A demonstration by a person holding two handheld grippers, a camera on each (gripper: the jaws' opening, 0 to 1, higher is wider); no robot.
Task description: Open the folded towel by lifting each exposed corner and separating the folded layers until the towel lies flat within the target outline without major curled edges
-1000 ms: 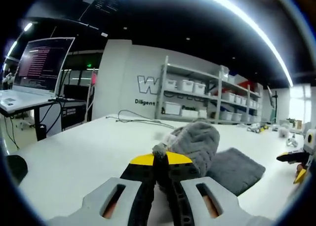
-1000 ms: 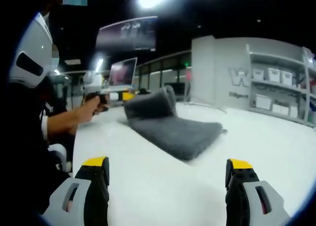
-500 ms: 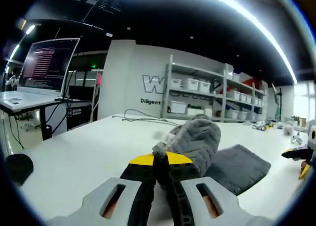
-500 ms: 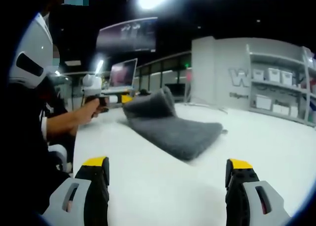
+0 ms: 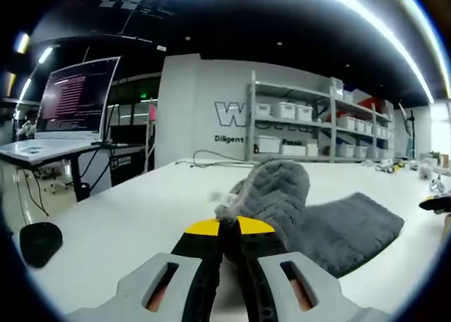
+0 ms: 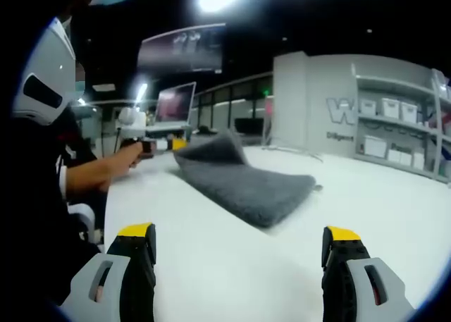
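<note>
You have a white tabletop under everything. Off to one side a monitor with lines of text stands on a separate desk. Against the far wall, metal shelving holds rows of white bins, beside large lettering on the wall. Loose cables lie at the tabletop's far edge, and a dark round object sits near you.

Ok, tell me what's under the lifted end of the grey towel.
Under the towel, the end raised by the left gripper shows more grey towel, then the white table. Anything beneath the flat part is covered.
</note>
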